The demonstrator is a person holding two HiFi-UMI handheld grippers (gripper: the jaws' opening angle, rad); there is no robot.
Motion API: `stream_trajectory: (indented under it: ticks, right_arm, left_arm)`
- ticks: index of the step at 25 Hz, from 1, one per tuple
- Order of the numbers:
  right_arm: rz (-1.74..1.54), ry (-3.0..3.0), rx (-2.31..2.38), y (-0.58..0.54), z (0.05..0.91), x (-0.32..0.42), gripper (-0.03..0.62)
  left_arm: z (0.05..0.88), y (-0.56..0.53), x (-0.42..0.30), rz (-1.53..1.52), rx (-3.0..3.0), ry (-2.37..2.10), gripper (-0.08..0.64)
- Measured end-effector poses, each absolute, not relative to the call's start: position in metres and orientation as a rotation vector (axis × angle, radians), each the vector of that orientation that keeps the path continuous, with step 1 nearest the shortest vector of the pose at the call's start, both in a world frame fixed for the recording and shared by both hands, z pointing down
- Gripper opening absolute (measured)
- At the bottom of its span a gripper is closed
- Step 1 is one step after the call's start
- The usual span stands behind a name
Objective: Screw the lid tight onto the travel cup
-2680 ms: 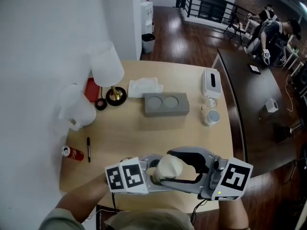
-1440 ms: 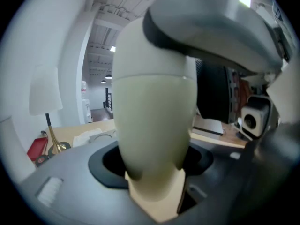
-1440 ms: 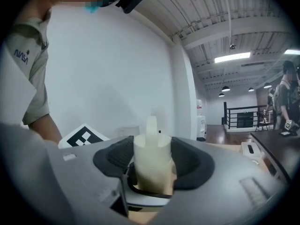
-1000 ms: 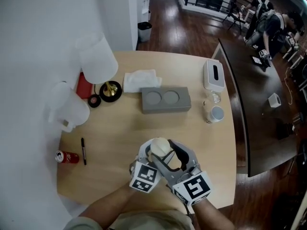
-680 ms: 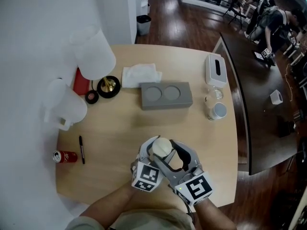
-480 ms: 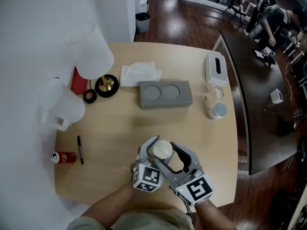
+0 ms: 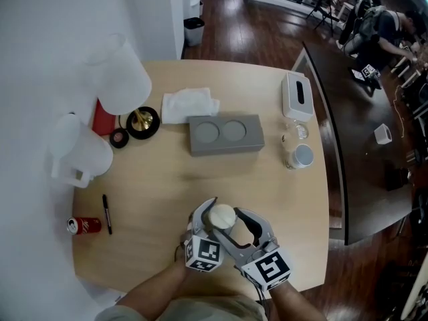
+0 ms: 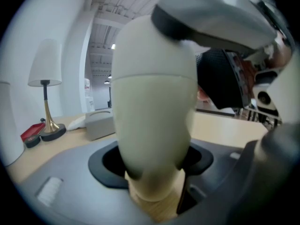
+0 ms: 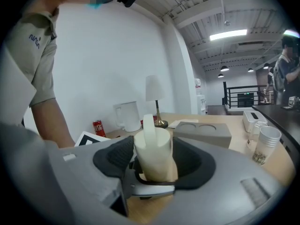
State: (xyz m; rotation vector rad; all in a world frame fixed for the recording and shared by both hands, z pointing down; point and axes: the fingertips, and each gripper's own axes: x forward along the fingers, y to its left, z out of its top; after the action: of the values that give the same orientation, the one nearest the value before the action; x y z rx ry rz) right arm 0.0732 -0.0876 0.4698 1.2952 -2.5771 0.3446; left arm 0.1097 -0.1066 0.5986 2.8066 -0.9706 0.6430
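Right gripper (image 7: 229, 219) rotated; only left gripper view shows lid (image 8: 154, 46) seam.

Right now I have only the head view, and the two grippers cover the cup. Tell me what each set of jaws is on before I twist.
Observer: The left gripper has its jaws pressed on the lower body of the travel cup, which stands on the table.
Operator: Now the right one.
Observer: The right gripper is closed on the lid, above the seam.
Operator: Check that seam.
Observer: On the side that the left gripper view shows, the lid meets the travel cup in one thin line, with no gap that I can see.
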Motion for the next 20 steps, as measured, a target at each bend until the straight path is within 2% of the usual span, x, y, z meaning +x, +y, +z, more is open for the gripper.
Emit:
stream_trajectory:
  ticks: [8,13,20]
  right_arm:
    - [0.357,-2.569,1.287,-0.089,0.469,0.070,0.256]
    - [0.352,-2.555,1.310,-0.079,0.457,0.077,0.256]
    - [0.383,-2.544,1.491,-0.055,0.425,0.096,0.256]
  left_arm:
    - [0.598,-0.107,0.111,0.588,2.806,-0.919,0.325]
    - [0.586,-0.099,0.105,0.560,2.848,-0.867,0.399]
    - [0.523,-0.096,0.053,0.365,2.851,-0.960,0.399]
